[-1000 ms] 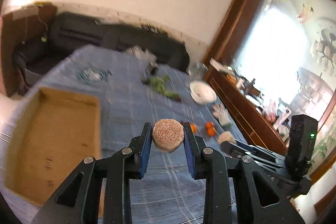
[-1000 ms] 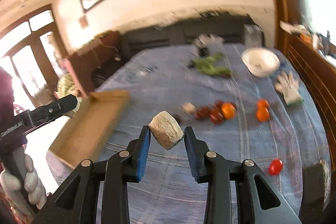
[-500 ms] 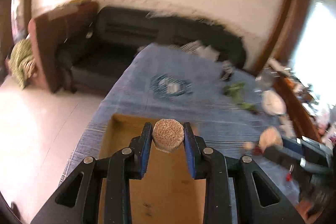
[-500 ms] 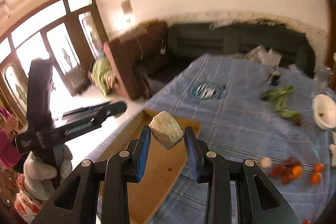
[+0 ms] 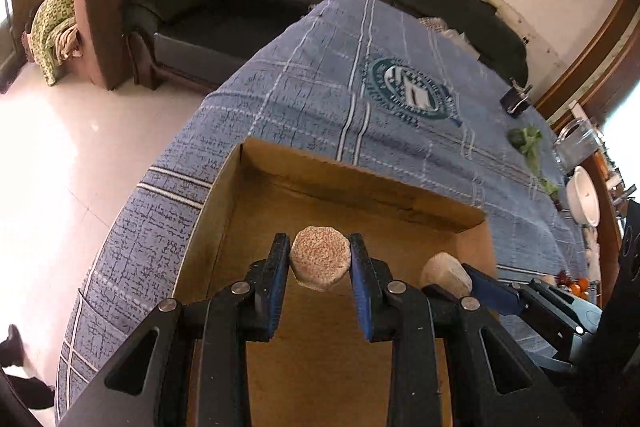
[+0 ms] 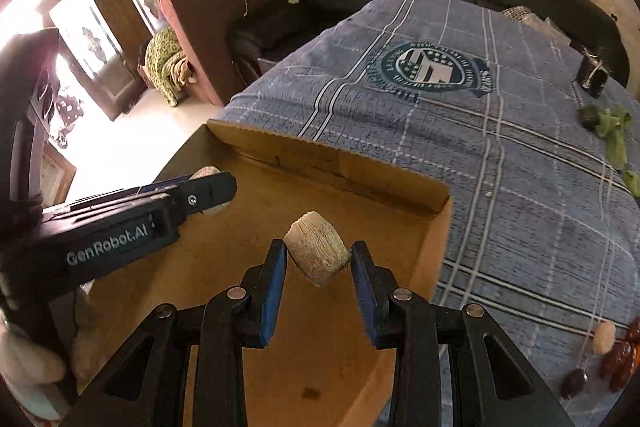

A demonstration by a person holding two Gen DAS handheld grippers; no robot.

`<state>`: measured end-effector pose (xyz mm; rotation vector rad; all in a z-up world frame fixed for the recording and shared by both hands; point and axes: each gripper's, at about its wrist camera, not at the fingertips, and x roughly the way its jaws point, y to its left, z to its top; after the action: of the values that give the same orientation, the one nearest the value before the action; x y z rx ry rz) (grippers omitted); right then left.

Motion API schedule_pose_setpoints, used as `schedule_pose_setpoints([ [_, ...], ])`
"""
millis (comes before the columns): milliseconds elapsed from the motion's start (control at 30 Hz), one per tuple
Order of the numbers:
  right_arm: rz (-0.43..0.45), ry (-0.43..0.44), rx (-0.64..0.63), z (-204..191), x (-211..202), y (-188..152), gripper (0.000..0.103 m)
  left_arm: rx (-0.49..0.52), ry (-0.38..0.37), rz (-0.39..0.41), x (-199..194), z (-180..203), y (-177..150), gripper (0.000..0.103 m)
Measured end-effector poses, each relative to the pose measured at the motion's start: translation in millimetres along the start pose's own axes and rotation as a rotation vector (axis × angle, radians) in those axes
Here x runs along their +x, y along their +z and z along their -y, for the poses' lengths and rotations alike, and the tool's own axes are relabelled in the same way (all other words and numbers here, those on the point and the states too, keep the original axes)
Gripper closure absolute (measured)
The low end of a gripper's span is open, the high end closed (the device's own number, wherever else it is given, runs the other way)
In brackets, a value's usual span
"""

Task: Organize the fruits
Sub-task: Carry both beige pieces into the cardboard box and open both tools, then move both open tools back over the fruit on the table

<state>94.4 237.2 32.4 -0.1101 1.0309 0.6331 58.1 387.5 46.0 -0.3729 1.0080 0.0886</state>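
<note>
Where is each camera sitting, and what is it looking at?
Left wrist: sits on the left claw, looks down into the cardboard box; its own fingers pinch a tan chunk.
Right wrist: sits on the right claw, same downward look; it holds a ridged chunk.
Shared: box, blue cloth, and each sees the other claw.

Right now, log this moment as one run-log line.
left gripper: shut on tan fruit piece | right gripper: shut on ridged tan fruit piece | both over cardboard box | box holds nothing visible
</note>
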Motion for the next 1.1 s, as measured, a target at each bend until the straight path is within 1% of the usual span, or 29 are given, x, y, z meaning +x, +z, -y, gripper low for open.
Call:
schedule_pose_setpoints([
  [67, -0.005, -0.001, -0.008, 0.1, 5.0, 0.8, 0.066, 0.004, 0.014, -0.003, 3.6, 1.4, -1.1, 0.075],
  [133, -0.008, -0.008, -0.018, -2.3, 11.6, 1.5, 0.066, 0.007, 0.028, 0.008, 1.8, 2.1, -2.2, 0.071],
  [200, -0.004, -0.017, -0.031, -6.6, 11.8, -1.3, 0.066, 0.007, 0.032, 0.023, -5.1, 1.4, -4.0, 0.063],
  [333, 0.023, -0.038, -0.062, -13.2, 4.7, -3.7, 0.065, 0.001, 0.034, 0.072, -32.9, -2.9, -10.1, 0.062],
  [400, 0.046, -0.035, -0.068, -15.8, -6.5, -5.6, 0.061, -0.017, 0.030, 0.112, -54.7, -6.8, -14.9, 0.058],
  [433, 0.063, -0.032, -0.069, -16.7, -14.8, -7.7, 0.057, -0.024, 0.028, 0.131, -64.4, -8.0, -18.3, 0.057],
  [467, 0.083, -0.031, -0.070, -17.4, -24.1, -10.6, 0.051, -0.033, 0.023, 0.152, -76.1, -9.4, -22.5, 0.054],
  [500, 0.098, -0.032, -0.070, -17.9, -30.8, -13.1, 0.048, -0.046, 0.019, 0.175, -89.6, -10.6, -28.5, 0.051],
  [533, 0.120, -0.033, -0.070, -18.1, -41.6, -17.5, 0.043, -0.056, 0.017, 0.191, -98.9, -10.9, -32.5, 0.050],
  [667, 0.185, -0.031, -0.073, -20.0, -75.5, -33.9, 0.033, -0.075, 0.015, 0.269, -138.4, -1.7, -58.0, 0.043],
  [767, 0.255, -0.036, -0.072, -21.4, -107.6, -50.6, 0.026, -0.058, 0.007, 0.321, -161.3, 14.9, -76.1, 0.041],
  [833, 0.306, -0.057, -0.077, -22.7, -128.1, -62.5, 0.023, -0.041, 0.016, 0.361, -174.5, 28.8, -89.5, 0.035],
  [900, 0.365, -0.099, -0.087, -24.1, -149.8, -75.8, 0.018, -0.023, 0.011, 0.408, -189.0, 45.1, -105.7, 0.028],
  [967, 0.437, -0.138, -0.093, -24.5, -173.8, -91.6, 0.008, -0.019, -0.002, 0.439, -199.1, 57.4, -119.1, 0.025],
  [1000, 0.479, -0.156, -0.090, -23.5, -188.4, -102.1, 0.006, -0.019, -0.015, 0.451, -202.8, 64.0, -125.8, 0.024],
  [1067, 0.532, -0.172, -0.083, -19.8, -210.4, -117.2, 0.000, -0.022, -0.042, 0.463, -208.4, 74.1, -136.9, 0.023],
  [1100, 0.552, -0.179, -0.081, -17.0, -220.2, -124.4, 0.000, -0.016, -0.064, 0.466, -210.4, 81.9, -143.7, 0.023],
])
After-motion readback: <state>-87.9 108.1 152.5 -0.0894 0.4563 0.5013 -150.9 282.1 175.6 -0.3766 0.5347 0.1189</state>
